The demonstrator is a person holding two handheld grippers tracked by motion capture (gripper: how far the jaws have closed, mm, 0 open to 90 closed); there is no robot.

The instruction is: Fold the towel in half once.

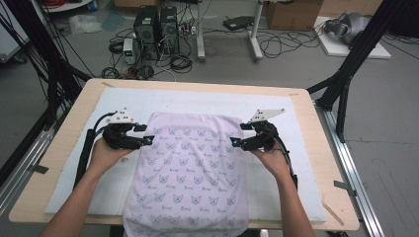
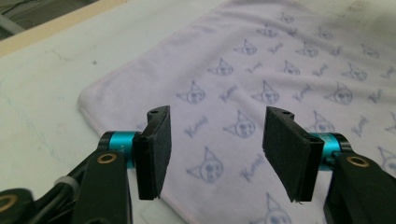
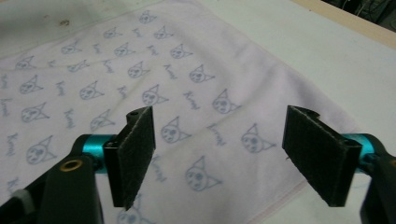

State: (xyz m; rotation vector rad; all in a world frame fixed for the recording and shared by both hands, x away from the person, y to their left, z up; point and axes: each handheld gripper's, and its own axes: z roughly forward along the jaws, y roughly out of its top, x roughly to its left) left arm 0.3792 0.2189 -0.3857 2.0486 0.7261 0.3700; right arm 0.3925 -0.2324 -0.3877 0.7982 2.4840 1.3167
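A pale lilac towel (image 1: 190, 168) printed with small blue cat faces lies flat on the white mat (image 1: 197, 98), and its near end hangs over the table's front edge. My left gripper (image 1: 145, 134) hovers at the towel's left edge near the far corner, jaws open and pointing inward. In the left gripper view the towel (image 2: 280, 70) lies below the open left gripper (image 2: 215, 149), with nothing between the pads. My right gripper (image 1: 240, 134) mirrors it at the towel's right edge. In the right gripper view the right gripper (image 3: 224, 158) stands open above the towel (image 3: 116, 79).
The mat covers most of a light wooden table (image 1: 69, 128). Black frame posts (image 1: 346, 74) stand at the table's left and right. On the floor beyond are computer towers (image 1: 155, 27), loose cables and a cardboard box (image 1: 294, 14).
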